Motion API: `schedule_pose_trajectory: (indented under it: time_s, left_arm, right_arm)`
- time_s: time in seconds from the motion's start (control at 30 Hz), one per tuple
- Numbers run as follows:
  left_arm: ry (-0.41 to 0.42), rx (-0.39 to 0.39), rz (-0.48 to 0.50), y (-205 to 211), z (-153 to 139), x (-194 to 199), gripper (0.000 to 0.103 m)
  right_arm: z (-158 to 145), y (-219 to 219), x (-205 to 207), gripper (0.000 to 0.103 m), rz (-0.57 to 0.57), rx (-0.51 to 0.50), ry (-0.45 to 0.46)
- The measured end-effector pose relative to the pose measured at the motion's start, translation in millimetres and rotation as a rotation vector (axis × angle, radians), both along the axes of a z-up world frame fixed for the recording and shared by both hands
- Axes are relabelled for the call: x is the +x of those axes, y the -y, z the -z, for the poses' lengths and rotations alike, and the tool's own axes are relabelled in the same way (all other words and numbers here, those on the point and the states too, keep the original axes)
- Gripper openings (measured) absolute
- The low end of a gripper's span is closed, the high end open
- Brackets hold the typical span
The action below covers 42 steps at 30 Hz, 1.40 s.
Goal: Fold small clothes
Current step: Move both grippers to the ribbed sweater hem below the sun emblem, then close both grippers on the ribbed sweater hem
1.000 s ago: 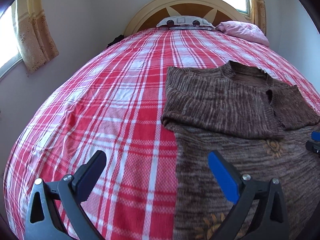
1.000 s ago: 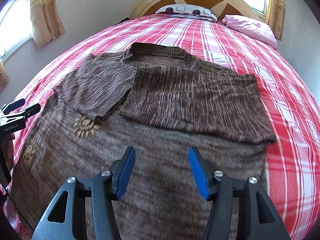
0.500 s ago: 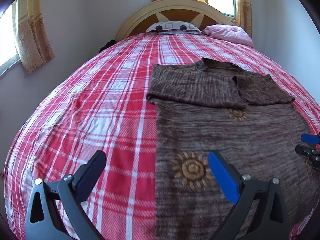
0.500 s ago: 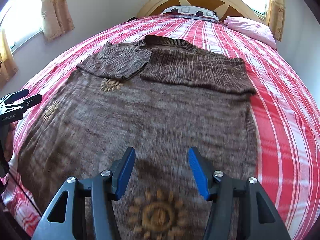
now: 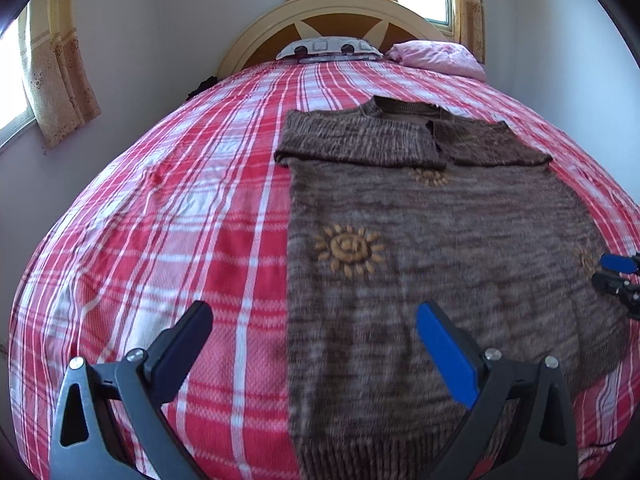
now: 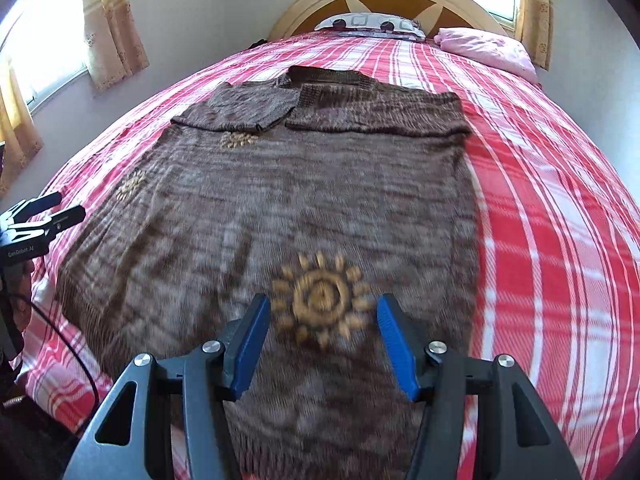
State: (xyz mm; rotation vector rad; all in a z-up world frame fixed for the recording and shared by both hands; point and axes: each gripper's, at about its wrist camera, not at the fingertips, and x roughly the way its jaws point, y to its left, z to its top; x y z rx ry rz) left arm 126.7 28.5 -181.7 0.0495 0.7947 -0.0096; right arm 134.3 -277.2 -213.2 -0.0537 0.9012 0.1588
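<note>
Right now my left gripper [image 5: 314, 354] and right gripper [image 6: 320, 344] both hang spread over the brown knitted sun-patterned sweater [image 6: 312, 208], sleeves folded in, flat on the red plaid bedspread [image 5: 168, 216].

I am holding my left gripper [image 5: 316, 344] over the near left edge of the sweater [image 5: 432, 264], one finger above the bedspread [image 5: 160, 232], the other above the knit. The sweater is lying flat on the bed, hem toward me, collar toward the headboard [image 5: 336, 12], with both sleeves folded inward across the chest. I am holding my right gripper [image 6: 320, 340] over the sweater's lower part, its fingers flanking a sun motif [image 6: 320, 300]. At the head of the bed, a pillow [image 5: 328, 49] is resting against the headboard, with a second pillow [image 5: 436, 58] just to its right.
</note>
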Motion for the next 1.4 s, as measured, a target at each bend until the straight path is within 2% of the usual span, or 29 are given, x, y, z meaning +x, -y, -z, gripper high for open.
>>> schedule_pose_trajectory:
  time_s: [0.33, 0.43, 0.53, 0.6, 0.67, 0.8, 0.97, 1.03, 1.2, 1.4]
  left_arm:
    - [-0.031, -0.04, -0.015, -14, 15, -43, 0.103]
    - [-0.026, -0.053, 0.001, -12, 18, -53, 0.1]
    - [-0.041, -0.06, 0.015, -7, 24, -60, 0.09]
    - [-0.062, -0.073, 0.023, -5, 28, -62, 0.083]
    - [-0.08, -0.094, 0.023, -5, 33, -67, 0.08]
    - [-0.094, -0.115, 0.031, -6, 37, -71, 0.08]
    - [-0.115, -0.206, 0.029, -16, 47, -68, 0.081]
    - [-0.109, -0.214, 0.039, -16, 46, -69, 0.079]
    - [-0.112, -0.238, 0.057, -14, 43, -72, 0.064]
    - [-0.098, -0.24, 0.067, -14, 44, -73, 0.058]
  right_arm:
    - [-3, 33, -57, 0.057, 0.075, 0.015, 0.003]
    - [1, 46, -75, 0.057, 0.112, 0.04, -0.007]
    - [7, 51, -87, 0.057, 0.125, 0.042, -0.024]
    - [10, 53, -93, 0.057, 0.13, 0.049, -0.028]
    - [11, 54, -97, 0.057, 0.123, 0.066, -0.033]
    - [15, 56, -98, 0.057, 0.105, 0.113, -0.047]
    - [19, 57, -98, 0.056, 0.105, 0.142, -0.046]
    - [19, 56, -98, 0.05, 0.104, 0.141, -0.049]
    - [19, 55, -100, 0.036, 0.088, 0.169, -0.058]
    - [21, 53, -100, 0.036, 0.074, 0.183, -0.074]
